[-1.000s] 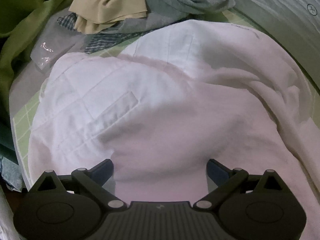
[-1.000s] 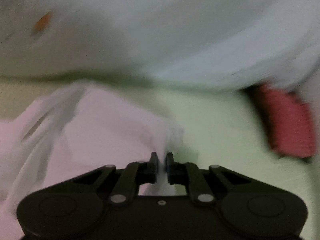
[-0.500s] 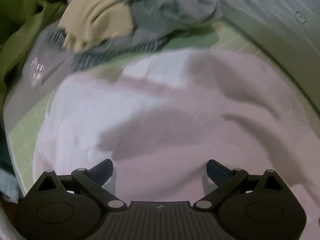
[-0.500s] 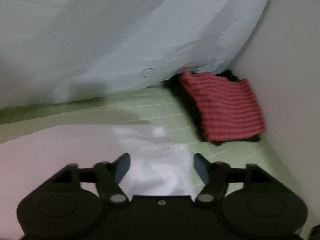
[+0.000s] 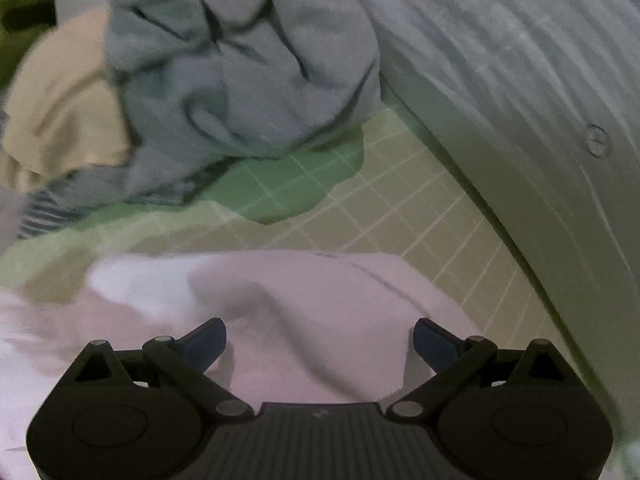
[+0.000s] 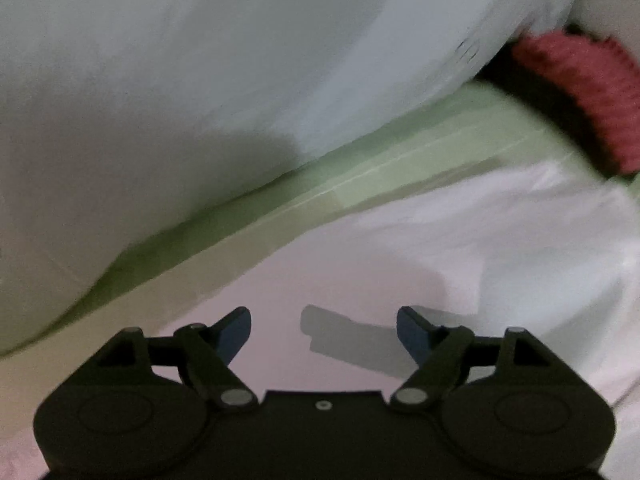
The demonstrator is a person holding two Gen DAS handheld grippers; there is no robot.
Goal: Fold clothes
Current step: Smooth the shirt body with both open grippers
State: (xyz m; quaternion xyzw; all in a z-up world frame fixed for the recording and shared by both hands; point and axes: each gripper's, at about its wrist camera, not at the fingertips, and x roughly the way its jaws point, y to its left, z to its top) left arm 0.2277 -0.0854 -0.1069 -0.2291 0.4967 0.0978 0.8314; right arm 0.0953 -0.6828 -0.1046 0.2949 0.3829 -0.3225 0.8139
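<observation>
A pale pink-white garment lies spread on the green grid mat. My left gripper hovers over its near part, jaws wide, nothing pinched between them. In the right wrist view the same white garment fills the lower half. My right gripper stands above it with its jaws still opening. Only flat cloth shows beneath the gap, and neither of the pads presses on it.
A crumpled grey garment and a beige one sit in a pile beyond the mat, with striped cloth under them. A pale sheet rises along the right. A red striped folded cloth lies far right.
My right gripper let go of the white cloth it had pinched and its jaws spread wide. My left gripper travelled over the garment toward the clothes pile, which now looms larger.
</observation>
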